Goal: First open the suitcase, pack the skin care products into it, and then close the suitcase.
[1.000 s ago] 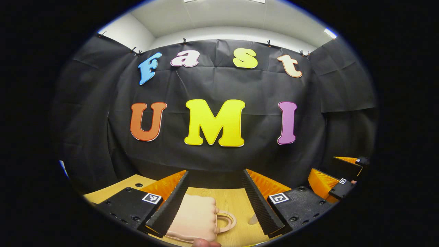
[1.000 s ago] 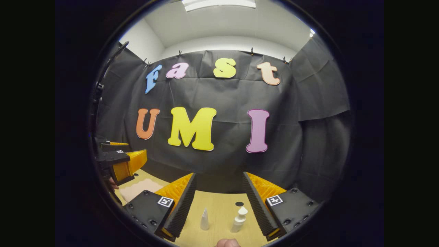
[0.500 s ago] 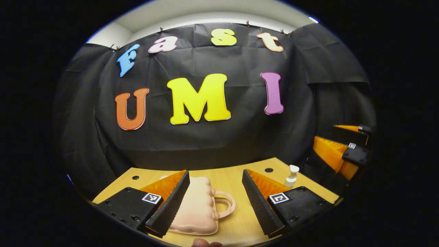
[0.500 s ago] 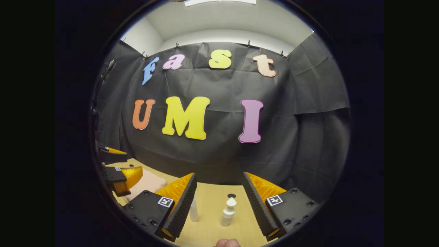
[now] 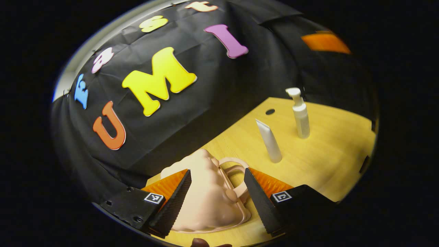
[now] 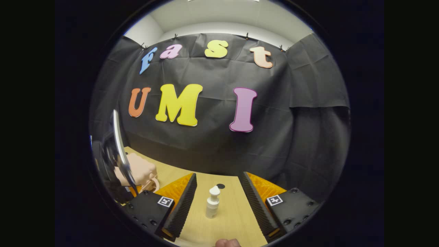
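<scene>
Suitcase (image 5: 205,202) shut; tube (image 5: 269,141) apparently upright.

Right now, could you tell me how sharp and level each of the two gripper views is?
Left gripper view: strongly tilted, table slanting, slight smear, yet the tube and pump bottle read clearly. Right gripper view: level and sharp on the pump bottle, fisheye bending the edges.

Pale peach-pink suitcase (image 5: 209,202) with matching handle on a light yellow wood-grain table (image 5: 329,154), white pump bottle (image 5: 299,113) and white tube (image 5: 269,141), black wrinkled cloth wall (image 6: 212,137), off-white ceiling (image 6: 219,13).
</scene>
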Motion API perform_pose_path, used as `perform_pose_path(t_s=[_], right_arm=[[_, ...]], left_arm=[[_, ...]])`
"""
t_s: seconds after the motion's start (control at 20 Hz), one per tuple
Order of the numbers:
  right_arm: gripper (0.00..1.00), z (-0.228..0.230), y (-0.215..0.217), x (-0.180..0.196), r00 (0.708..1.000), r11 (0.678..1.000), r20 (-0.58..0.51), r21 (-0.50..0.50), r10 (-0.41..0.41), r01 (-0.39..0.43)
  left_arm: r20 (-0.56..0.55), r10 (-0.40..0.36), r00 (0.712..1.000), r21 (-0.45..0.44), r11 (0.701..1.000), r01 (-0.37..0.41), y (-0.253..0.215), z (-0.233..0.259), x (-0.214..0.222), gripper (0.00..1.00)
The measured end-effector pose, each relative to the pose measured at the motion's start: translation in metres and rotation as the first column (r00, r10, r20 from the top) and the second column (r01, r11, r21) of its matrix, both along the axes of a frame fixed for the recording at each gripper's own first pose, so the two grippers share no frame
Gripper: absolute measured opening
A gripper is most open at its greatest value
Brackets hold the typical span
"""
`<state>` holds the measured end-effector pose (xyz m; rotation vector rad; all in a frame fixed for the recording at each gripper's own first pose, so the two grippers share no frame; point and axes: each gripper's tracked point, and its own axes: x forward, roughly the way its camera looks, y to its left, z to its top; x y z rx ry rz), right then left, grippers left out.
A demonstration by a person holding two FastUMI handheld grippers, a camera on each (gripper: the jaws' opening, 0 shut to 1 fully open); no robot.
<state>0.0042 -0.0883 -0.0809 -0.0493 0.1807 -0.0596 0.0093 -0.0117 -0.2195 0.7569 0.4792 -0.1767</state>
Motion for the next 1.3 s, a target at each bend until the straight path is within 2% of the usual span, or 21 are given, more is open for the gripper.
perform_pose_path(t_s=[0.25,0.35,0.45,0.5,0.8,0.85,0.9,0.95,1.2,1.3], right_arm=[[0.80,-0.002,-0.021,-0.002,1.000,1.000,-0.005,-0.009,-0.022,0.022],[0.80,-0.003,-0.026,-0.003,1.000,0.999,0.000,-0.028,-0.015,0.015],[0.80,-0.005,-0.030,-0.003,1.000,0.999,-0.003,-0.037,-0.011,0.011],[0.80,-0.006,-0.032,-0.004,1.000,0.999,-0.006,-0.030,-0.012,0.012],[0.79,-0.016,-0.051,-0.010,1.000,1.000,-0.024,0.004,-0.019,0.019],[0.79,-0.017,-0.055,-0.011,0.999,1.000,-0.027,0.008,-0.023,0.023],[0.79,-0.018,-0.060,-0.011,0.999,1.000,-0.028,0.015,-0.027,0.027],[0.79,-0.018,-0.065,-0.010,0.999,0.999,-0.029,0.018,-0.035,0.035],[0.80,-0.021,-0.076,-0.013,0.998,0.998,-0.024,0.020,-0.056,0.056],[0.80,-0.019,-0.077,-0.014,0.998,0.998,-0.015,0.017,-0.064,0.064]], left_arm=[[-0.113,-0.018,0.993,0.194,0.980,0.040,0.010,-0.046,0.005,0.96],[-0.152,-0.028,0.988,0.228,0.972,0.062,0.005,-0.057,0.007,0.94],[-0.178,-0.027,0.984,0.246,0.967,0.071,0.002,-0.066,0.009,0.80],[-0.182,-0.028,0.983,0.260,0.963,0.075,0.000,-0.068,0.012,0.79],[-0.238,0.016,0.971,0.342,0.937,0.068,0.003,-0.080,0.024,0.56],[-0.261,0.028,0.965,0.350,0.934,0.067,0.007,-0.085,0.026,0.46],[-0.274,0.048,0.961,0.354,0.934,0.055,0.009,-0.088,0.026,0.43],[-0.289,0.057,0.956,0.352,0.935,0.051,0.010,-0.089,0.025,0.34],[-0.302,0.059,0.951,0.371,0.927,0.060,0.006,-0.086,0.027,0.22],[-0.283,0.063,0.957,0.349,0.936,0.042,0.004,-0.079,0.026,0.16]])
